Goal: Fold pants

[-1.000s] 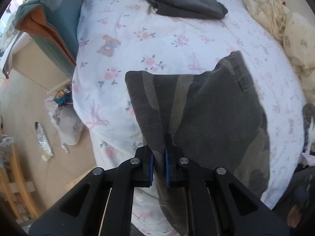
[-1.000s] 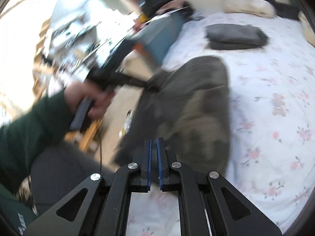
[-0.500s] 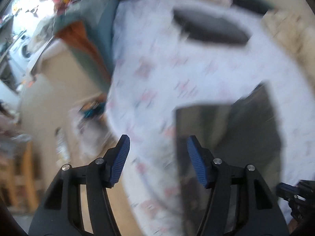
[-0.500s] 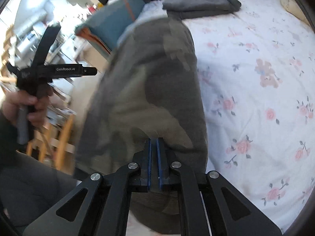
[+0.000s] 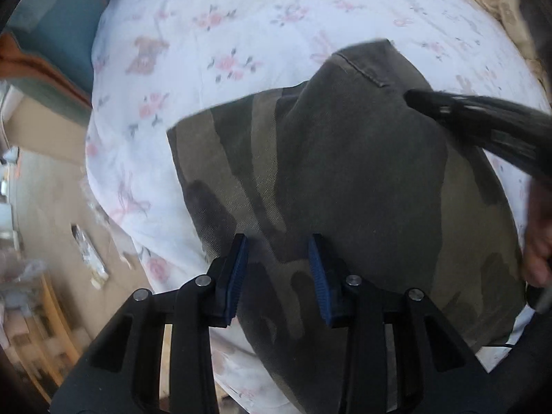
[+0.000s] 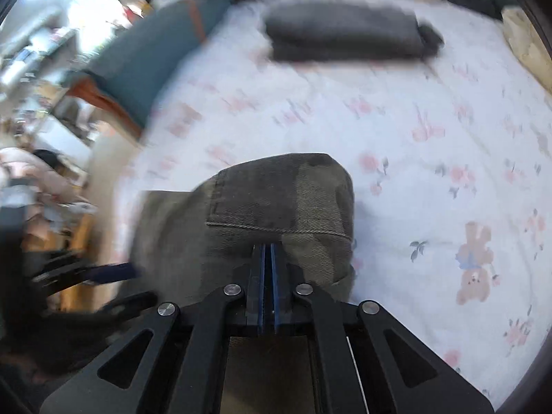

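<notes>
Camouflage pants (image 5: 362, 189) lie on the flowered bed sheet (image 5: 241, 27). My left gripper (image 5: 278, 270) points straight down over their near part. Its jaws are closing, with cloth below and between the blue pads (image 5: 238, 272), which do not press on it. My right gripper (image 6: 267, 258) is shut on the pants (image 6: 283, 193) just below a stitched hem, and that end is doubled over the rest. In the left wrist view the right gripper (image 5: 417, 100) reaches in from the right, and the cloth peaks up at its tip.
A folded dark grey garment (image 6: 345, 34) lies at the far side of the bed. A teal and orange blanket (image 5: 51, 34) hangs off the left edge, above a floor with litter (image 5: 86, 255). Cream bedding (image 5: 500, 0) is bunched far right. A hand (image 5: 538, 241) shows at the right.
My left gripper let go of the pants' edge, opened wide, then came down over the cloth with its jaws narrower. My right gripper carried its end across and down onto the bed.
</notes>
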Motion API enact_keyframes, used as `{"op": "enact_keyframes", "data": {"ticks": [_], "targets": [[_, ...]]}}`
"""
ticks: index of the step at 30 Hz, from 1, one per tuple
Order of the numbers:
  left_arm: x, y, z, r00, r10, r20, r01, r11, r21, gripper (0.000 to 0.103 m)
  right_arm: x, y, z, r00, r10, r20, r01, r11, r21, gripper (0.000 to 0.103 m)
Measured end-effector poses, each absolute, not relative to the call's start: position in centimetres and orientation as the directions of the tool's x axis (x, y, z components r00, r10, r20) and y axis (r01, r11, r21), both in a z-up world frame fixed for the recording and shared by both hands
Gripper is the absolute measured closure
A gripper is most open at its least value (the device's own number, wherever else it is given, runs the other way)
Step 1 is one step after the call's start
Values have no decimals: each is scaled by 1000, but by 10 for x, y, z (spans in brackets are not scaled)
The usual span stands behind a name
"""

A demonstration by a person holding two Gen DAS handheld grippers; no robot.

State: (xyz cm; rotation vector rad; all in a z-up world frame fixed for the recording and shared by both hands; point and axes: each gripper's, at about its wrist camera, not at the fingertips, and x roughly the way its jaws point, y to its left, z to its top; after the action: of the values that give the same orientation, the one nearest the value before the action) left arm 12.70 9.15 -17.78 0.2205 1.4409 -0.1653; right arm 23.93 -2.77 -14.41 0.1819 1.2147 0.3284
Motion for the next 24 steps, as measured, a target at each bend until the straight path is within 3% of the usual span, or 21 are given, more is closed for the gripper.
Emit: {"op": "enact_keyframes", "data": {"ticks": [3,6,8,12,15,18,22,24], "targets": [[125,85,-181,115,47,-992,271,959,77,70,255,-33,-160,251,350,-903,-102,937,335,103],[121,85,-185,93,53,-994,273,959,77,70,249,-29,-137,257,344,-903,-212,932,295,103],[122,86,-184,99,46,-994,285,956,72,70,231,-51,-113,290,434,-853,-218,898,383,96],[121,88,-185,109,47,-993,295,952,78,70,189,-75,-91,309,511,-802,-211,859,467,96],[121,86,-185,105,53,-993,290,954,81,70,170,-56,-104,281,518,-808,-263,851,454,96],[119,81,-186,120,68,-990,313,944,103,70,173,-35,-138,292,375,-880,-281,913,296,102],[114,75,-185,135,87,-987,324,938,127,70,181,-54,-137,235,447,-863,-174,893,415,102],[114,78,-179,145,66,-987,309,945,108,70,162,-81,-115,282,532,-798,-133,846,517,83]]}}
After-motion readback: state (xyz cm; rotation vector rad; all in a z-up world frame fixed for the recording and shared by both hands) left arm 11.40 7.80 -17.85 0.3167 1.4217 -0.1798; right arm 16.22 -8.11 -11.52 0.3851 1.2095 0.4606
